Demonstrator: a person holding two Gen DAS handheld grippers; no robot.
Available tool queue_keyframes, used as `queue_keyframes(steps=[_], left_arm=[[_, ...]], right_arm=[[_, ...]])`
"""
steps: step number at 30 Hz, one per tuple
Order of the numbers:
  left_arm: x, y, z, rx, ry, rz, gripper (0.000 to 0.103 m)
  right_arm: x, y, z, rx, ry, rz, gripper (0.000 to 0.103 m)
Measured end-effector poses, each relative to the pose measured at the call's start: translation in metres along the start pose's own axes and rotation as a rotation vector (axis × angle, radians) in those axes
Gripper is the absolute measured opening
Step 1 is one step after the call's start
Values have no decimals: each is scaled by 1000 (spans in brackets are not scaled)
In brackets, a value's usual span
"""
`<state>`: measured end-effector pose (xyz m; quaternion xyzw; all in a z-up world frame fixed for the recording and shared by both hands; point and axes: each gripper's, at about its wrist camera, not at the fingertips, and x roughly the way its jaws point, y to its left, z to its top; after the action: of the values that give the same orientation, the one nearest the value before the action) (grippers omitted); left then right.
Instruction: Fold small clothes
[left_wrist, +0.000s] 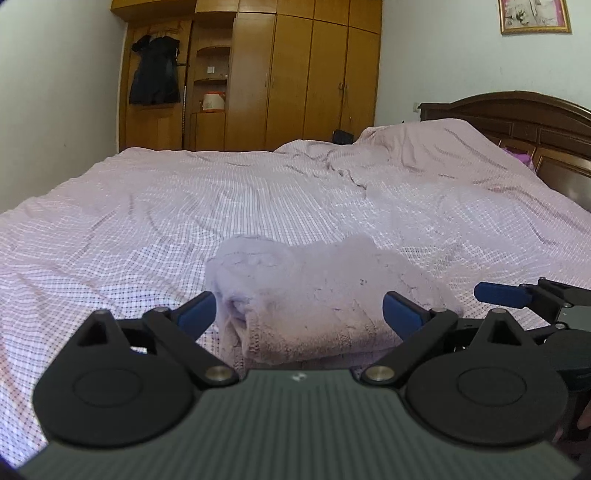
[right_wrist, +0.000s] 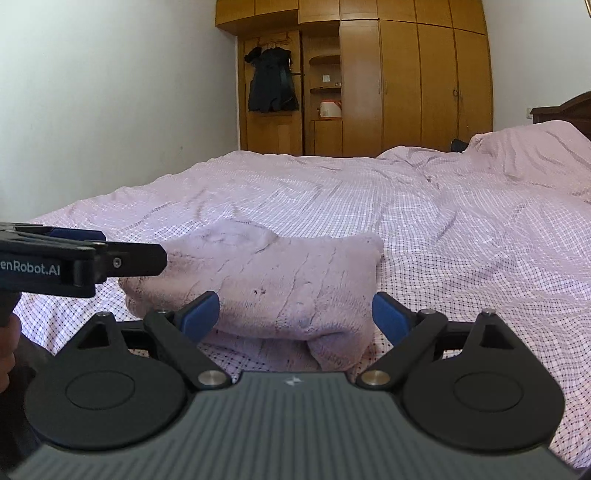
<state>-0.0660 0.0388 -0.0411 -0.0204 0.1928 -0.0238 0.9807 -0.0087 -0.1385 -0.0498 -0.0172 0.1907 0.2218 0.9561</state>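
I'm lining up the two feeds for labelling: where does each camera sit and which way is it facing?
Left wrist: on the left gripper, low over the bed, facing the wardrobe; its open fingers flank the folded fleece garment.
Right wrist: on the right gripper, same heading, fingers open; left gripper at left edge.
Shared: garment, bed, wardrobe.

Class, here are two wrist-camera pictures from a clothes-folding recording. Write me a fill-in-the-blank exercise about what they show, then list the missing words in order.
1. The folded lilac garment lies on a ____.
2. The left gripper and the right gripper both have their jaws ____.
3. The fingertip pads on each gripper are coloured ____.
4. A dark coat hangs at the wooden ____.

Missing words: bed; open; blue; wardrobe
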Motion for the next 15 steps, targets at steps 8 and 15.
queue_keyframes(steps=[8, 15], left_arm=[[4, 4, 0, -27, 24, 1, 98], [5, 5, 0, -38, 33, -4, 98]], right_arm=[[1, -1, -1, 3, 8, -2, 99], [-1, -1, -2, -6, -6, -19, 99]])
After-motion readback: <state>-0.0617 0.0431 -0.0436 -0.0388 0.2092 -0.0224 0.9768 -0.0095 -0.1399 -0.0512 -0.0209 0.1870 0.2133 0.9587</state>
